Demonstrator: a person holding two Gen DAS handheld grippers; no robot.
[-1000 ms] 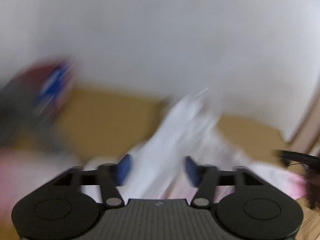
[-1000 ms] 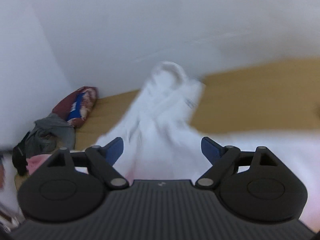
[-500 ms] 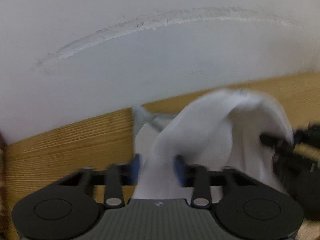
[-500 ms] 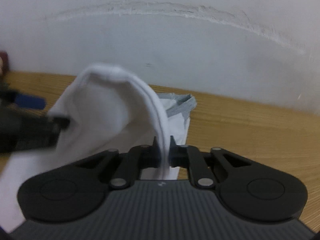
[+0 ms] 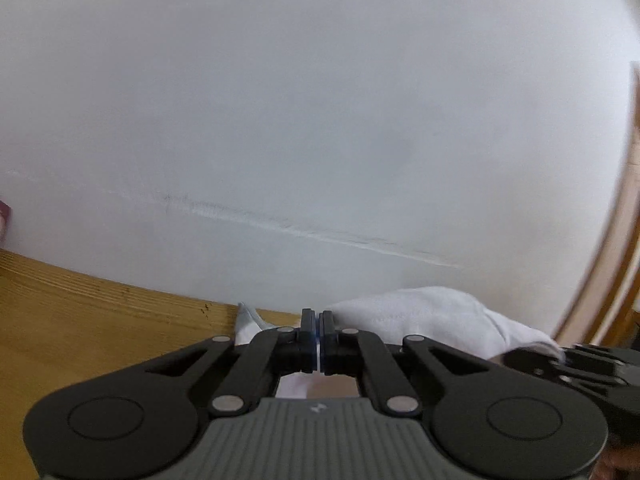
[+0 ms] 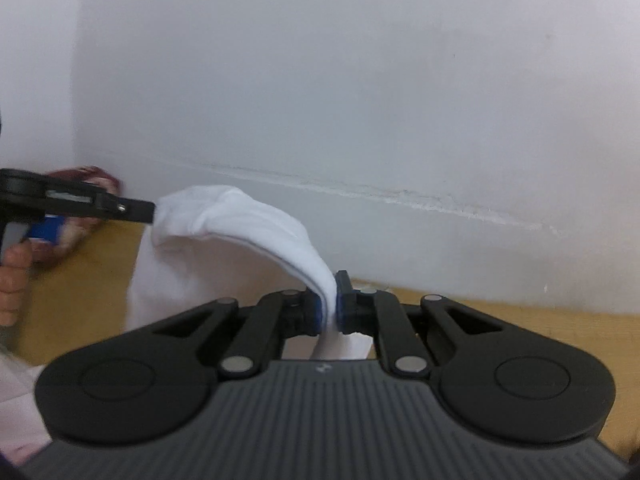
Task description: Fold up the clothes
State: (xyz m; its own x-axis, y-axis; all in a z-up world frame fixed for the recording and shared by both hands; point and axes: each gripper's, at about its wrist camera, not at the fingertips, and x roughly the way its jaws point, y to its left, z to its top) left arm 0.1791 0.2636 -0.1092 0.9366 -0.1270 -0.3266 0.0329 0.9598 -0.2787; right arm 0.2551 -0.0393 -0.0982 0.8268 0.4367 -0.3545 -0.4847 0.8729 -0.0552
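A white garment hangs above the wooden table, its top edge held between my two grippers. My right gripper is shut on one end, with cloth pinched between its blue pads. At the left of the right wrist view my left gripper grips the other end. In the left wrist view my left gripper has its jaws together, with only a thin sliver of cloth between them. The white garment bulges to its right, and my right gripper shows at the far right.
A white wall stands close behind the table. A dark red and blue bundle of clothes lies at the back left, and pink cloth at the lower left. A hand holds the left gripper.
Both grippers went from open around the white garment to shut on it. They have lifted it off the table and drawn apart, so the cloth now hangs between them.
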